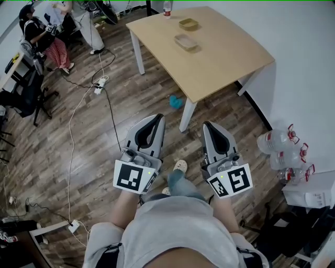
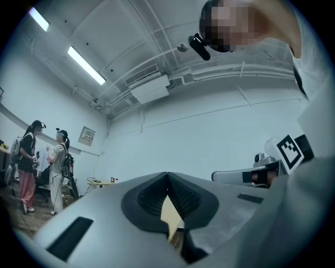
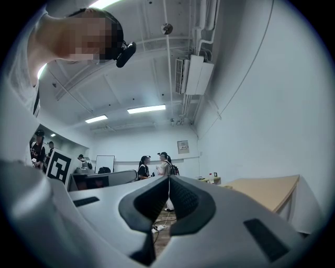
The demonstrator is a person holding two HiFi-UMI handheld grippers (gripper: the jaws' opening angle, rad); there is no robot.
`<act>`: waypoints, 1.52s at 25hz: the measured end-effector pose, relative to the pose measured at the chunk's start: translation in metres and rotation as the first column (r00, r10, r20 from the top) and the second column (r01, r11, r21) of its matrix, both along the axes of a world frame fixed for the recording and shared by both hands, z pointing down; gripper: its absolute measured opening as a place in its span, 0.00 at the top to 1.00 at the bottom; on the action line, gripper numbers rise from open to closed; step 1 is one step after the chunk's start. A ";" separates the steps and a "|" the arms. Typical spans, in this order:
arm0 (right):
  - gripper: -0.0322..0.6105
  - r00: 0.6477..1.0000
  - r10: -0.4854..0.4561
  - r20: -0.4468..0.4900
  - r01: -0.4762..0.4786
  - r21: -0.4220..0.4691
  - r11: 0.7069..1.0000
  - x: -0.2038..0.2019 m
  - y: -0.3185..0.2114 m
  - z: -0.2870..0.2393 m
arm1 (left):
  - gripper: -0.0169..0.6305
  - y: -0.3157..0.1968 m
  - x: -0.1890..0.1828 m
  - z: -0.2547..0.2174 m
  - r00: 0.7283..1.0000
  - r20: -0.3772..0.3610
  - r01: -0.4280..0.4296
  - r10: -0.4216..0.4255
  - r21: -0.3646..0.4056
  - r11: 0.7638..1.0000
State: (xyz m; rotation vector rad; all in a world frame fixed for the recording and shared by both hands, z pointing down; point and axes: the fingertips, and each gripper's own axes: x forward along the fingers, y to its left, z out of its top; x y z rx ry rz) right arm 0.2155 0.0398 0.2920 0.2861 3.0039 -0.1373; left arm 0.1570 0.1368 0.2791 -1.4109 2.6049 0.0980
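Your left gripper [image 1: 155,118] and right gripper [image 1: 208,125] hang side by side above the wood floor [image 1: 78,136]. Each has its jaws closed tip to tip, with nothing held. The desk [image 1: 220,57] stands ahead, its near corner just beyond the gripper tips. A near tray [image 1: 186,42] and a far tray [image 1: 188,24] lie toward its far edge, where a bottle [image 1: 167,9] stands.

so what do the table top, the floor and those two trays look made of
Table top: pale wood or wood-look laminate, matte, faint grain.
Floor: dark planks with visible seams and streaky grain, wood or laminate, slight sheen.
Two trays: shallow, yellowish, probably plastic; too small to be sure.
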 end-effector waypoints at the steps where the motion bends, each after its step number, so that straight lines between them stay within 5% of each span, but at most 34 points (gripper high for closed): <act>1: 0.93 1.000 -0.004 0.001 0.004 0.001 1.000 -0.008 -0.002 -0.001 | 0.95 -0.002 -0.008 0.000 1.000 0.002 0.002 -0.002 -0.003 1.000; 18: 0.93 1.000 -0.030 0.006 0.030 0.006 1.000 -0.126 -0.072 -0.010 | 0.95 -0.072 -0.120 -0.011 1.000 0.018 0.018 -0.017 -0.011 1.000; 38: 0.93 1.000 0.024 -0.007 -0.024 -0.005 1.000 -0.198 -0.116 0.002 | 0.95 -0.123 -0.195 -0.003 0.999 0.011 -0.043 0.043 -0.004 0.999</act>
